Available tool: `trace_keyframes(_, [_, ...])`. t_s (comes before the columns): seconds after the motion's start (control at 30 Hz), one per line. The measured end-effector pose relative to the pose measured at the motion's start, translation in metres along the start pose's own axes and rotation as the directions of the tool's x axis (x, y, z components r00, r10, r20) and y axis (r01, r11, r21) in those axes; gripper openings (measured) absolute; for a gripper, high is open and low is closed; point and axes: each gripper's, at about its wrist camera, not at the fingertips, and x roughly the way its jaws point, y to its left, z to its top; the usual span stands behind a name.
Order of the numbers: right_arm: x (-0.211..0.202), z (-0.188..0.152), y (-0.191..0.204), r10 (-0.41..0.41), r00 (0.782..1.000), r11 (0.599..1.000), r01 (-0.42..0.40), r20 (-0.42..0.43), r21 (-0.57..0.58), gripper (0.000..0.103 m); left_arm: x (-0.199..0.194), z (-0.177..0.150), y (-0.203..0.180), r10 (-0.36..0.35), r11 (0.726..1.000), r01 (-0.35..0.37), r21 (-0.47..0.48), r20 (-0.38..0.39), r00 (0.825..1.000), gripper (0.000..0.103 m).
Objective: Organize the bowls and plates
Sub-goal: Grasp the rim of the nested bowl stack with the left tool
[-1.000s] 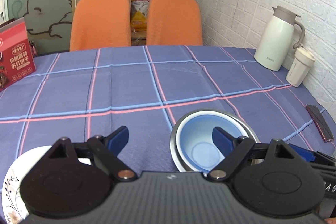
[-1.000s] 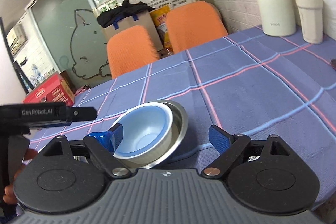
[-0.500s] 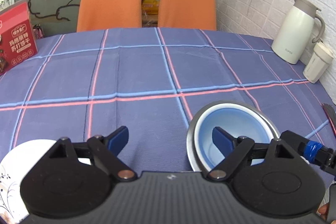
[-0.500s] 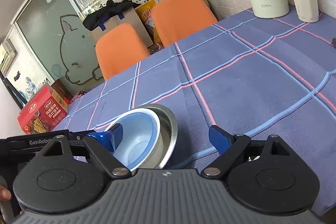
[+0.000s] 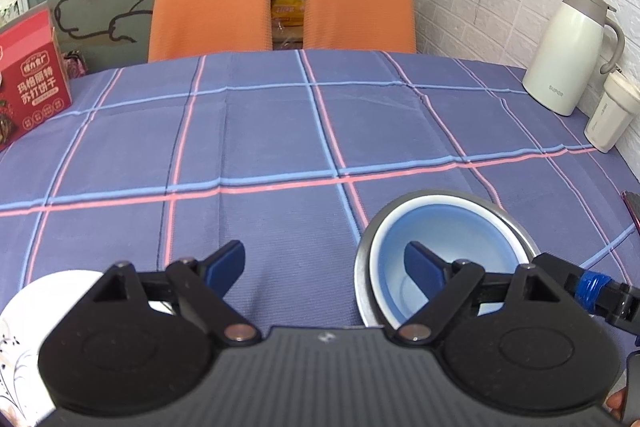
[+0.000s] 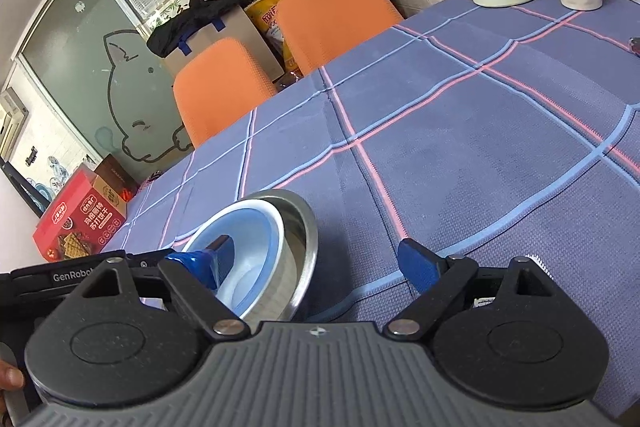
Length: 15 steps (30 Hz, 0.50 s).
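Observation:
A blue bowl [image 5: 452,247] sits nested inside a steel bowl [image 5: 504,213] on the checked tablecloth, near the table's front edge. It also shows in the right wrist view [image 6: 248,239], inside the steel bowl [image 6: 300,227]. A white patterned plate [image 5: 16,327] lies at the lower left, partly hidden by my left gripper. My left gripper [image 5: 326,263] is open and empty, its right finger over the blue bowl. My right gripper [image 6: 316,257] is open and empty, with the bowls at its left finger.
A red biscuit box [image 5: 28,83] stands at the far left. A cream thermos jug [image 5: 568,51] and a cream cup [image 5: 610,115] stand by the brick wall at right. A dark phone [image 5: 632,203] lies at the right edge. Two orange chairs [image 5: 280,3] are behind the table.
Both wrist views have shifted; the bowls now sit further right in the left view and lower left in the right view. Both grippers stay open. The bowls have not moved on the table.

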Motion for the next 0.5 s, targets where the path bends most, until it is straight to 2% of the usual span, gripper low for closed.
trace_keyframes(0.5, [0.005,-0.002,0.015,0.005,1.0,0.999,-0.006,-0.02,-0.048,0.076,0.006,-0.002,-0.001,-0.012,1.0,0.012,-0.002,-0.025,1.0,0.087])
